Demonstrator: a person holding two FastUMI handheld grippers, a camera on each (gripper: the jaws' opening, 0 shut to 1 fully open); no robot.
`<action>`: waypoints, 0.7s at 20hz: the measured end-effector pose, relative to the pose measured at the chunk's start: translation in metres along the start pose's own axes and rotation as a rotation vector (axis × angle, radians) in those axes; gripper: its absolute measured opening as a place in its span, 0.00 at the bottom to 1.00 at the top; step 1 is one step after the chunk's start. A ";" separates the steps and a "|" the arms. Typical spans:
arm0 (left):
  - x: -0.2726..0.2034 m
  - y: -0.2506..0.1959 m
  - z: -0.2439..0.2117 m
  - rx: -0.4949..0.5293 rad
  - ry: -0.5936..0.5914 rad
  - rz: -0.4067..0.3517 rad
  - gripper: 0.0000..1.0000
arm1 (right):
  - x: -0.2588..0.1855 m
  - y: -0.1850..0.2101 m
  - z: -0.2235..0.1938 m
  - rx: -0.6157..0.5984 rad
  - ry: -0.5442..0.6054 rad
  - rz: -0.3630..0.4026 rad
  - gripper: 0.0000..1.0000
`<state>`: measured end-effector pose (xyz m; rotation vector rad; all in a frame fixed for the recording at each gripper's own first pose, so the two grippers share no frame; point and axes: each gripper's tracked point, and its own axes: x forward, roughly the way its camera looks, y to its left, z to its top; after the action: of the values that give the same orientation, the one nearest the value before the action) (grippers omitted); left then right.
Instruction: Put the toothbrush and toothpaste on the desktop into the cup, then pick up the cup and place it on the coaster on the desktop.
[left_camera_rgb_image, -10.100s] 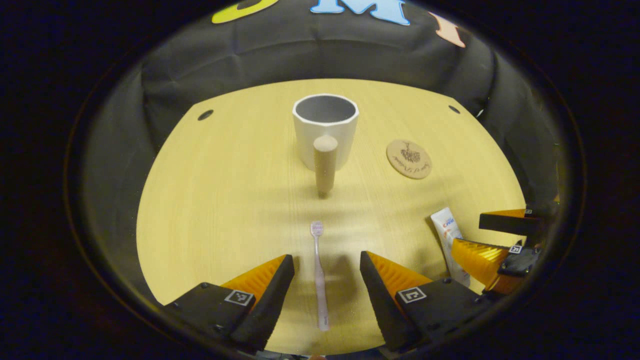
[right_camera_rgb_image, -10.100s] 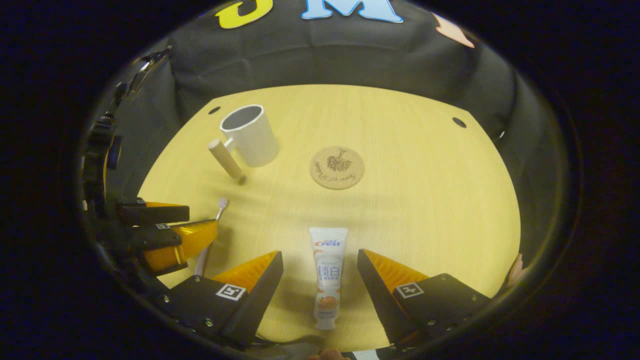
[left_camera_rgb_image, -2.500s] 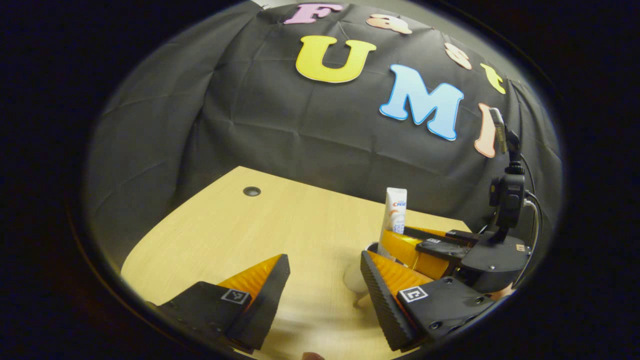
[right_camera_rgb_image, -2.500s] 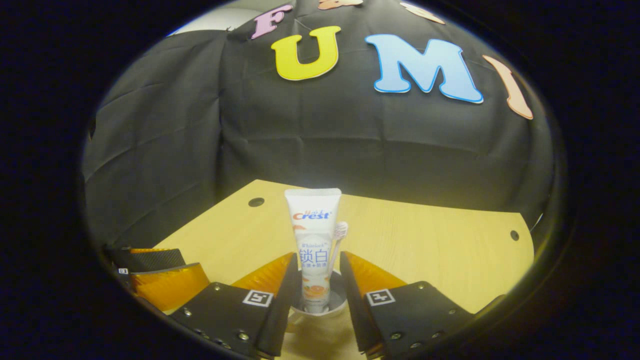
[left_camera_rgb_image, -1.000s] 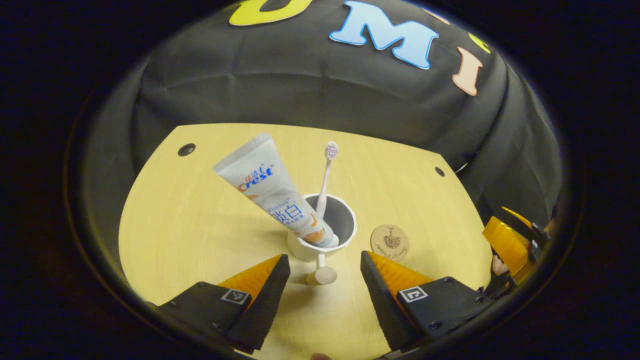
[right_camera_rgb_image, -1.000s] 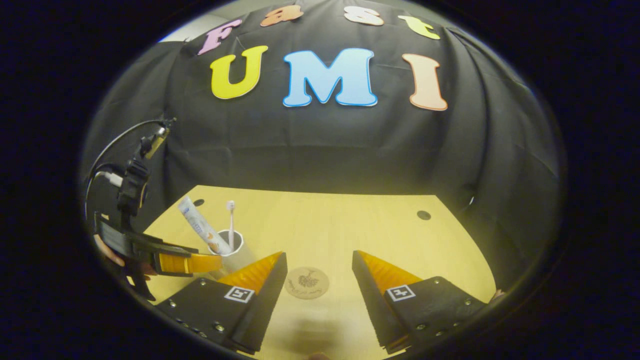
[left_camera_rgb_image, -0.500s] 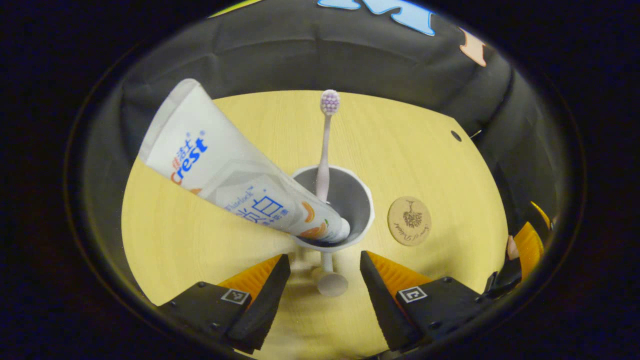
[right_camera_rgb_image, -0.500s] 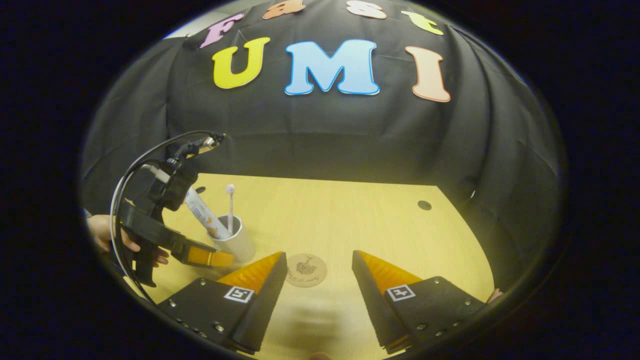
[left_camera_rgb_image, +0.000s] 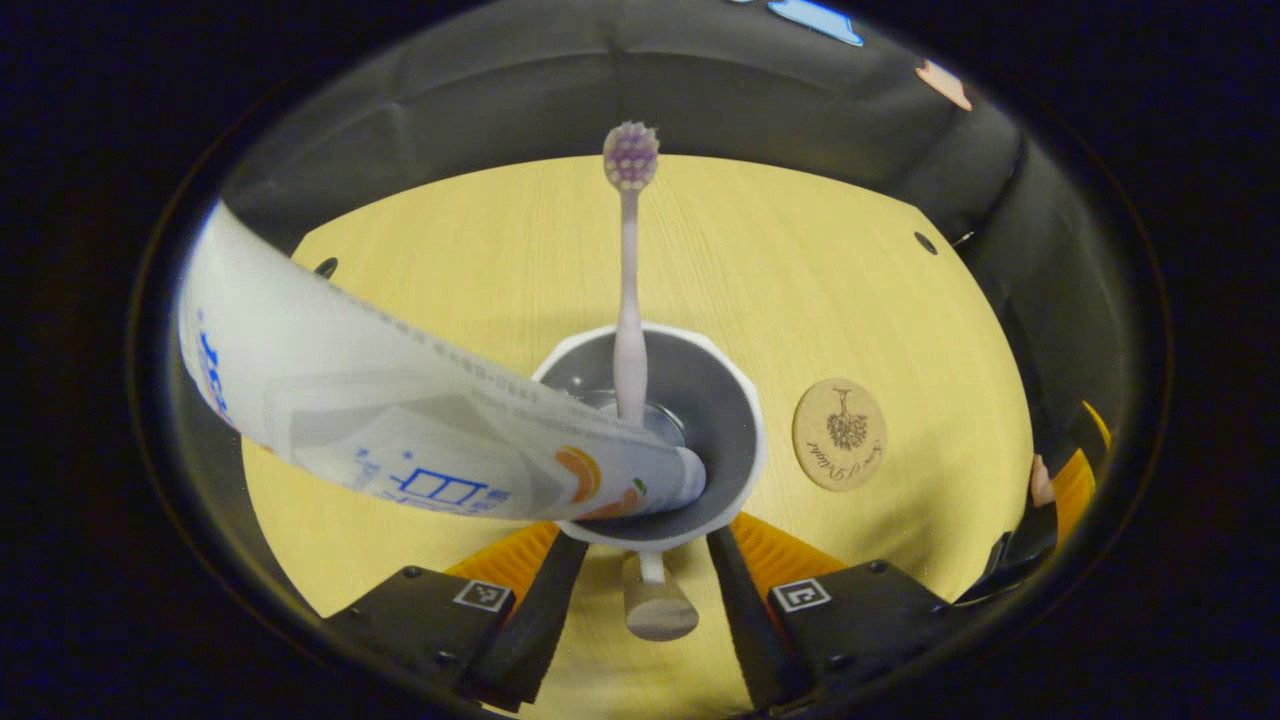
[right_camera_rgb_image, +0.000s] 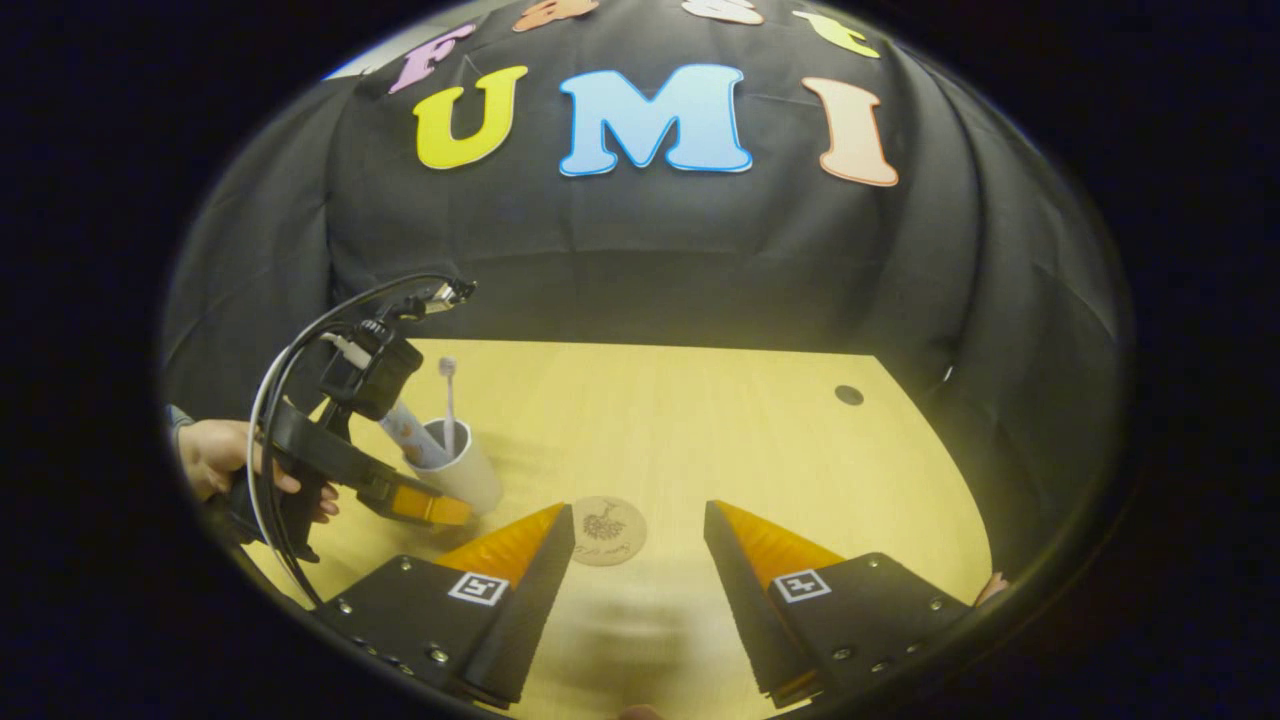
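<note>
Left hand-held gripper (left_camera_rgb_image: 640, 600) with its jaws parted, one finger on either side of the wooden handle (left_camera_rgb_image: 657, 610) of the white cup (left_camera_rgb_image: 745, 470), not yet pressing on it. The cup stands on the surface (left_camera_rgb_image: 820, 280) and holds the toothbrush (left_camera_rgb_image: 628, 290), upright, and the toothpaste tube (left_camera_rgb_image: 400, 420), which leans far out over the rim. The cork coaster (left_camera_rgb_image: 840, 433) lies just beside the cup, apart from it. Right hand-held gripper (right_camera_rgb_image: 638, 575), jaws wide and empty, hangs near the coaster (right_camera_rgb_image: 602, 530) (a hand (right_camera_rgb_image: 215, 460) holds the left gripper beside the cup (right_camera_rgb_image: 455, 470)). Likely risks: the overhanging tube makes the load lopsided, so a lift by the handle may tilt the cup or tip the tube out; an off-centre grip could let the round handle slip. The right gripper, near the coaster, may crowd the placement.
</note>
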<state>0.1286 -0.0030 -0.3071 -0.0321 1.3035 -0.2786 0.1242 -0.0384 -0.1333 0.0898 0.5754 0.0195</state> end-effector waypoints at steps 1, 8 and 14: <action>0.003 0.001 0.000 -0.004 0.005 0.001 0.76 | 0.000 -0.002 -0.001 0.002 0.003 -0.003 0.81; 0.013 0.004 -0.009 -0.037 0.037 -0.006 0.57 | 0.005 -0.009 -0.004 0.018 0.021 -0.011 0.81; 0.016 0.008 -0.009 -0.005 0.051 0.025 0.40 | 0.008 -0.007 -0.006 0.010 0.037 -0.010 0.81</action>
<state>0.1248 0.0025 -0.3260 -0.0125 1.3547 -0.2561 0.1278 -0.0450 -0.1433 0.0961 0.6131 0.0091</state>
